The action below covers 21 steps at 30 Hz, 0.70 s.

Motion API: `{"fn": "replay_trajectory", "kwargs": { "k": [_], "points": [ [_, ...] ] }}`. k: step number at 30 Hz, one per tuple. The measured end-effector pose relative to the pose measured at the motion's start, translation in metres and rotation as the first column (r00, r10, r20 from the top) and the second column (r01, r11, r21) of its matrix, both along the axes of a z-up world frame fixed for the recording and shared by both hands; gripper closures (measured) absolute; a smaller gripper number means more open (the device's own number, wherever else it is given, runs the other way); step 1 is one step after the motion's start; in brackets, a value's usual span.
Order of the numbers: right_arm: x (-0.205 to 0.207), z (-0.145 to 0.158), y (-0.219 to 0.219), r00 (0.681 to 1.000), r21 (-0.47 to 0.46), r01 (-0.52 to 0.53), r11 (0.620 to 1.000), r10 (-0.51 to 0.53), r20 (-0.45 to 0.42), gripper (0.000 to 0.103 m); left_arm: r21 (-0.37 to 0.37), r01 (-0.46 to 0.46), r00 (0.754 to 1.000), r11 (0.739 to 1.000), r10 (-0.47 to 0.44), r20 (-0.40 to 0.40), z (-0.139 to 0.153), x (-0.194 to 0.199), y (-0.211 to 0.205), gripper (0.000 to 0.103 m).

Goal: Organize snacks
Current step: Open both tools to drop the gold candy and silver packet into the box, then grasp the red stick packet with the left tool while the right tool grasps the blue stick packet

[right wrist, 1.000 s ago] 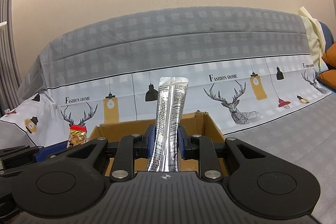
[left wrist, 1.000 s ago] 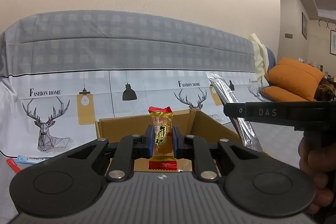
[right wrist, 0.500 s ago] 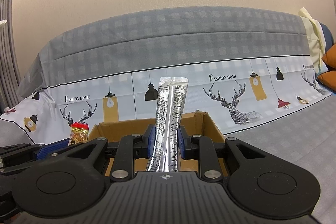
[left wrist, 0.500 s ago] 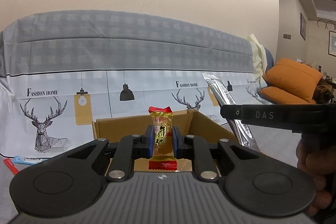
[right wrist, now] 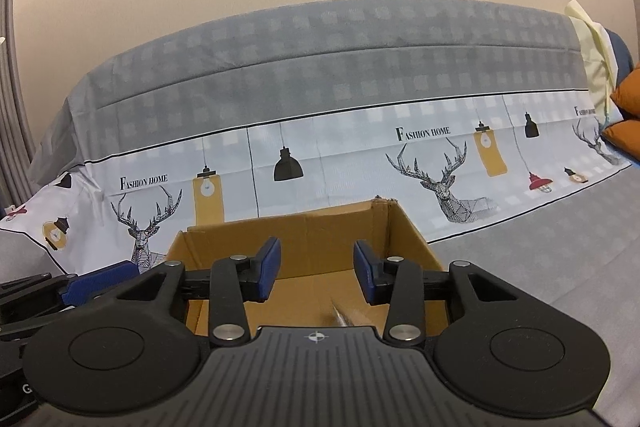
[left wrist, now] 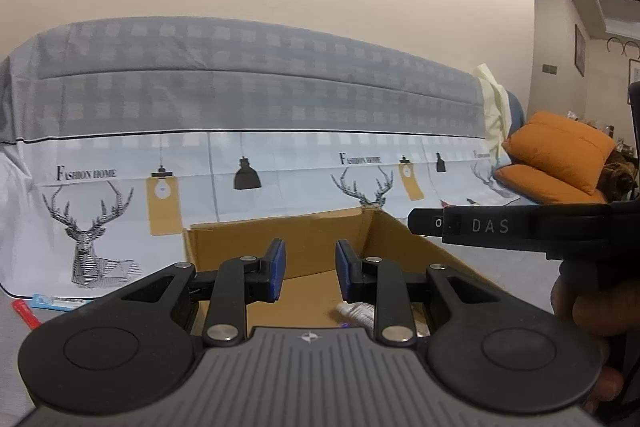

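An open cardboard box (left wrist: 320,233) (right wrist: 304,231) stands in front of a covered sofa. My left gripper (left wrist: 310,269) is open and empty above the box. My right gripper (right wrist: 316,269) is open and empty above the box too; its body (left wrist: 500,227) shows at the right of the left wrist view, held by a hand. A silver snack packet (left wrist: 356,309) lies on the box floor, partly hidden by my fingers; it shows blurred in the right wrist view (right wrist: 346,315). The yellow-and-red candy is out of sight.
A sofa cover (left wrist: 240,155) with deer and lamp prints hangs behind the box. Orange cushions (left wrist: 556,155) lie at the right. A red item (left wrist: 26,313) and a blue-white packet (left wrist: 56,301) lie on the grey surface at the left.
Both grippers have opened. The candy has left my left gripper and the silver packet has left my right gripper; the silver packet now lies in the box.
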State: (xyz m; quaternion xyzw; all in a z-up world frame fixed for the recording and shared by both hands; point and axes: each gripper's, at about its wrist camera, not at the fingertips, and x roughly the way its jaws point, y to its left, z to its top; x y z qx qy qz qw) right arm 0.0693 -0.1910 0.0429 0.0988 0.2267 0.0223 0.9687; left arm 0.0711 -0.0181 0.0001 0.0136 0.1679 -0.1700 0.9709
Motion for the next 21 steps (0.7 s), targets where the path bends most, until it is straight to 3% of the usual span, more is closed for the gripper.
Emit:
{"fn": "replay_trajectory", "kwargs": {
  "k": [6,9,13,18,21],
  "points": [
    [0.005,-0.001,0.015,1.000,0.010,-0.021,1.000,0.021,-0.011,0.060,0.015,-0.061,0.998,0.998,0.061,-0.015,0.004,0.000,0.019,0.073],
    [0.006,-0.001,0.025,0.999,0.014,-0.040,0.999,0.040,-0.012,0.060,0.031,-0.076,0.997,0.997,0.077,-0.018,0.008,-0.001,0.031,0.082],
    [0.008,0.001,0.040,0.998,0.019,-0.070,0.997,0.070,-0.006,0.060,0.027,-0.087,0.996,0.996,0.088,-0.031,0.018,0.001,0.050,0.083],
    [0.011,0.003,0.059,0.993,0.027,-0.118,0.993,0.118,0.000,0.060,0.100,-0.115,0.993,0.988,0.116,-0.002,0.037,0.030,0.073,0.083],
    [0.012,0.003,0.072,0.988,0.018,-0.152,0.988,0.152,0.002,0.060,0.099,-0.168,0.986,0.981,0.169,-0.004,0.036,0.052,0.099,0.083]
  ]
}}
